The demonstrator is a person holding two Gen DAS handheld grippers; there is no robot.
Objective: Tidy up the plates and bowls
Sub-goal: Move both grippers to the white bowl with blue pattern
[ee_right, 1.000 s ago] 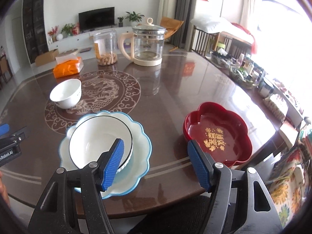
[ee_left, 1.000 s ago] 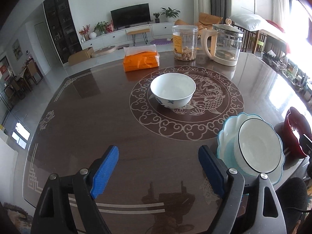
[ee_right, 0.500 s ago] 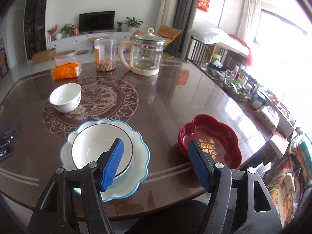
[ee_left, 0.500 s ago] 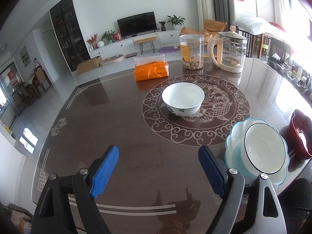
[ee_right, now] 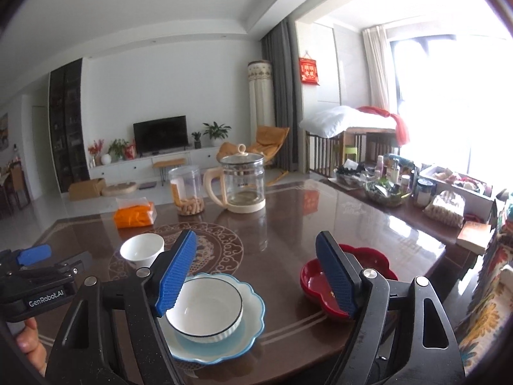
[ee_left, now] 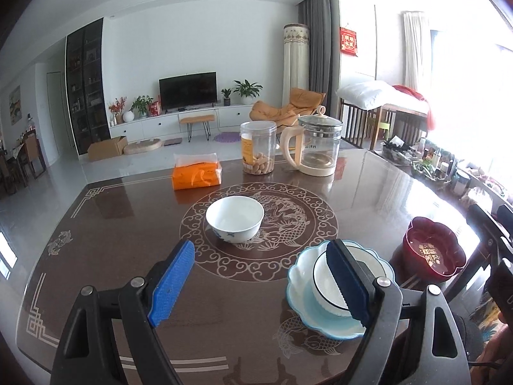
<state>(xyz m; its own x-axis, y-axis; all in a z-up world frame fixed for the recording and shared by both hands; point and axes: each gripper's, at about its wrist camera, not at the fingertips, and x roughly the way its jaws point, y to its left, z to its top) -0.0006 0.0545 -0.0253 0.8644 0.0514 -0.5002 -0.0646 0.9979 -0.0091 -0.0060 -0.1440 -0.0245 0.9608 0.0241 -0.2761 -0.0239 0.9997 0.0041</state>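
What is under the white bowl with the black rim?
The white bowl with the black rim sits on a light blue scalloped plate. The plate's rim shows around it; the plate's middle is covered by the bowl.

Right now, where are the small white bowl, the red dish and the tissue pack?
small white bowl point(ee_left: 234, 213): left wrist view, inside of the bowl.
red dish point(ee_left: 433, 252): left wrist view, its inner floor.
tissue pack point(ee_left: 197, 175): left wrist view, orange front face.

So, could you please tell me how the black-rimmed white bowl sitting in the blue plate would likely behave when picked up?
The black-rimmed white bowl looks like glazed ceramic, so probably stiff, breakable and slippery under a tool's pads. It rests loose in the scalloped blue plate, so it should lift free, though a nudge might slide both on the glossy table.
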